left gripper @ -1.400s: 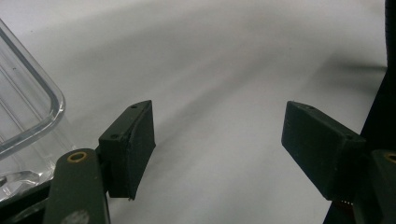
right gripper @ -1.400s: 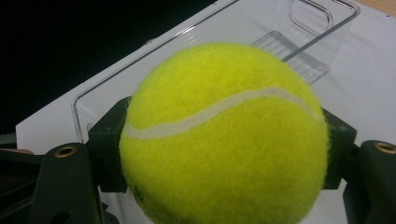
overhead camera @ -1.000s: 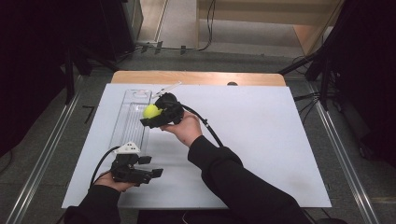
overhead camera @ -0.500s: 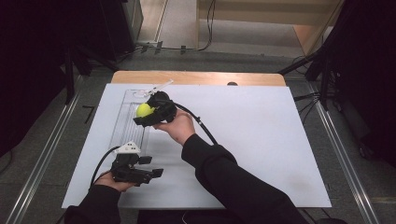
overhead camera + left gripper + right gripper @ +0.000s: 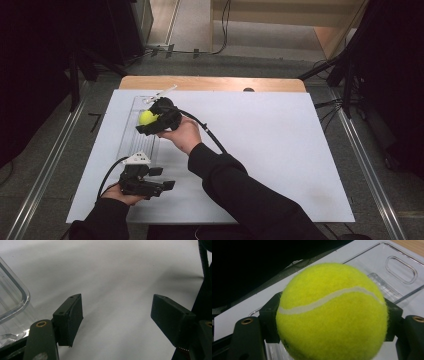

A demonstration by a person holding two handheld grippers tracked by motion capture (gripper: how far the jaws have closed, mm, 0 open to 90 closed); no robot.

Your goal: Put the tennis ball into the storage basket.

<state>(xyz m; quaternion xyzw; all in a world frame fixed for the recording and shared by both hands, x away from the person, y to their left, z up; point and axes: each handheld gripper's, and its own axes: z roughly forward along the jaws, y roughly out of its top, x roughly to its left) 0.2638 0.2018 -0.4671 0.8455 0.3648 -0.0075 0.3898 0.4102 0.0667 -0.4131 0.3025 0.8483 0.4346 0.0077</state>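
- Over the far end of the clear plastic tray (image 5: 131, 137), the right gripper (image 5: 150, 121) carries the tennis ball (image 5: 146, 117), jaws clamped on either side of it.
- That is a shift: a second ago the ball hung a little nearer and further right, beside the tray; now it has travelled left and away, and sits above the tray itself.
- Up close in the right gripper view, the tennis ball (image 5: 332, 312) is squeezed squarely between the black pads, seam curving across its face, with the tray's (image 5: 397, 277) moulded slot just beyond it.
- Down at the near left, the left gripper (image 5: 150, 182) has not budged across the frames; it rests on the white table sheet (image 5: 280, 150) by the tray's near end.
- Its jaws stand wide apart with nothing between them, just bare sheet, and a rounded tray corner (image 5: 15, 297) at the left edge.
- My read: the carry is nearly over, and lowering the ball into the tray looks like the next call, though the ball is not yet down.
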